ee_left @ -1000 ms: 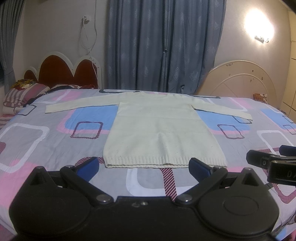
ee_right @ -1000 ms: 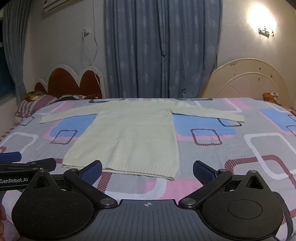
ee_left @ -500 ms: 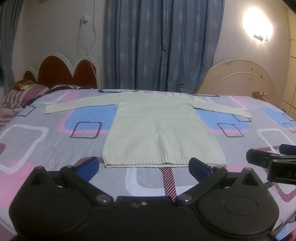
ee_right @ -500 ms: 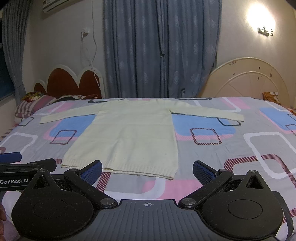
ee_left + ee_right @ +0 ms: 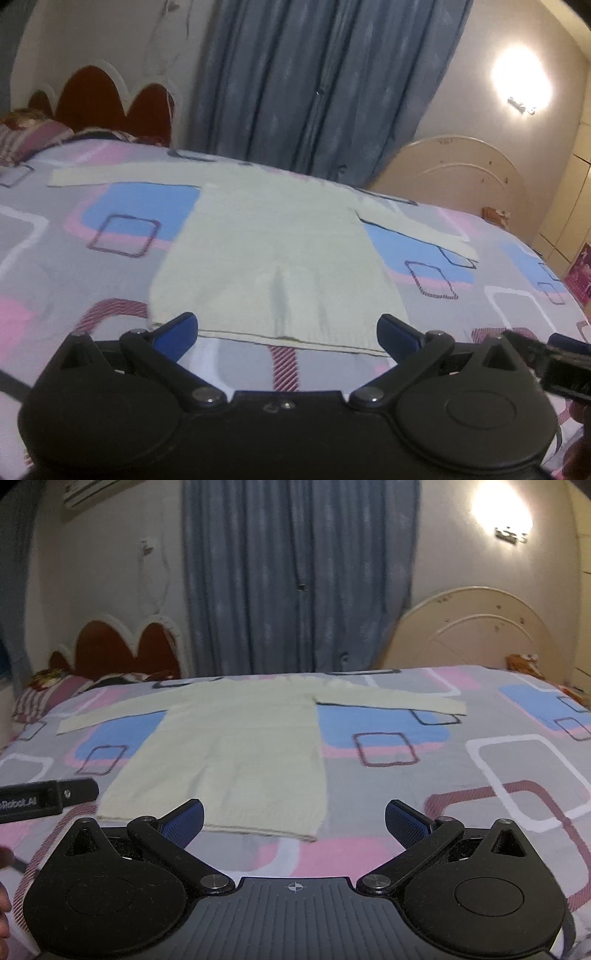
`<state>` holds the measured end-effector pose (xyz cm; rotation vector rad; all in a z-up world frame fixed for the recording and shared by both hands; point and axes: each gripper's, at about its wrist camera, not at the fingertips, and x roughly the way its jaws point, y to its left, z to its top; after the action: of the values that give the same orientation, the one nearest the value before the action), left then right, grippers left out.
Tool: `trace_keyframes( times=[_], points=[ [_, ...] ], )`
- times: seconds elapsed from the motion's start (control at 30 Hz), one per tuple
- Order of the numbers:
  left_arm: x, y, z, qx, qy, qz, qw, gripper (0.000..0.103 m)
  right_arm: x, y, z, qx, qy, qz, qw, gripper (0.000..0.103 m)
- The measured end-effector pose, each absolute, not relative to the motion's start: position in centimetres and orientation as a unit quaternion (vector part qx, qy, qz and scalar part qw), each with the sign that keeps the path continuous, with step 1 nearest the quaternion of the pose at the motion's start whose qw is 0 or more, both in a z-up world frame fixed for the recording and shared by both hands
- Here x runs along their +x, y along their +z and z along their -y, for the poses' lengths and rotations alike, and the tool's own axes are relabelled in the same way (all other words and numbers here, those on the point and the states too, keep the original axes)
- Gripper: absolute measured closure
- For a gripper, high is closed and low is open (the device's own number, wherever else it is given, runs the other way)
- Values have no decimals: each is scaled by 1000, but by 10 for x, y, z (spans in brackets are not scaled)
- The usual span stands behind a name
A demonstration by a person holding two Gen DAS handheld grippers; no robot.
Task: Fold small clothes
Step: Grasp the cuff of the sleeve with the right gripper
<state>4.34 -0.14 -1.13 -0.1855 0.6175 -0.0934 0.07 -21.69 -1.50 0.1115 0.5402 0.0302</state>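
Observation:
A pale cream knit sweater (image 5: 273, 254) (image 5: 243, 746) lies flat on the bed, both long sleeves spread out to the sides and the ribbed hem nearest me. My left gripper (image 5: 287, 330) is open just in front of the hem, its blue pads straddling the hem's width without touching it. My right gripper (image 5: 294, 821) is open too, hovering near the hem's right corner with nothing between its fingers. The other gripper's body shows at the edge of each view.
The bed has a grey cover (image 5: 480, 775) with pink, blue and white squares. A red scalloped headboard (image 5: 103, 99) and pillows stand at the left, a cream headboard (image 5: 476, 631) at the right, blue curtains (image 5: 295, 572) behind. A lit wall lamp (image 5: 521, 81) glows at the upper right.
Both grippers have moved forward toward the sweater's hem. The left view has tilted and swung left. The sweater itself has not moved.

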Motion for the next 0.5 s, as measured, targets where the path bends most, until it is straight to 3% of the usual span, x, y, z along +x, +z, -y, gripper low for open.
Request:
trace_keyframes(
  times=[0.37,0.5],
  points=[
    [138,-21,22,-57,-79,-301,949,0,84,-22,289,79,-44,-251,964,1],
    [192,-23,23,-10,-45,-276,960,6,135,-21,315,82,-46,-235,968,1]
  ],
)
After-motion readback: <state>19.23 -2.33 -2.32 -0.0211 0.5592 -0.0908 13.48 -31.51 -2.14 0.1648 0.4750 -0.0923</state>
